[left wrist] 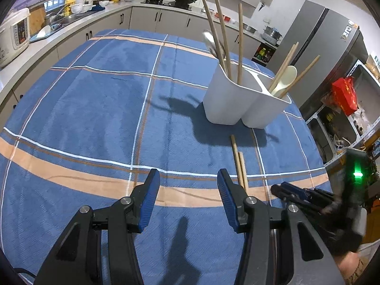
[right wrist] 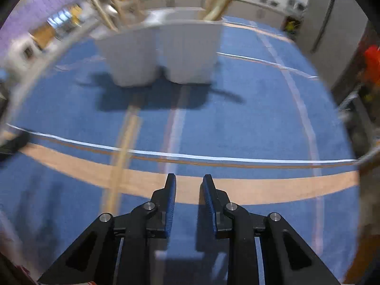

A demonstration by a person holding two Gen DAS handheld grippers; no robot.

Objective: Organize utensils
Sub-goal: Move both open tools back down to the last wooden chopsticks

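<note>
A white two-compartment utensil holder (left wrist: 237,104) stands on the blue plaid tablecloth (left wrist: 99,99). Its left compartment holds wooden chopsticks (left wrist: 223,33) and a metal spoon (left wrist: 210,41). Its right compartment holds more chopsticks and a cream spoon (left wrist: 286,78). Two loose chopsticks (left wrist: 238,161) lie on the cloth in front of it. My left gripper (left wrist: 188,177) hovers open, empty, just left of that pair. My right gripper (right wrist: 188,180) stands narrowly open with nothing between its fingers; its view is blurred. There the holder (right wrist: 161,54) is ahead and the loose chopsticks (right wrist: 125,142) lie to the left.
The right gripper's body with a green light (left wrist: 356,173) sits at the table's right edge. Kitchen counters with a rice cooker (left wrist: 14,35), a sink and a stove ring the table behind. A grey fridge (left wrist: 315,47) and shelves stand to the right.
</note>
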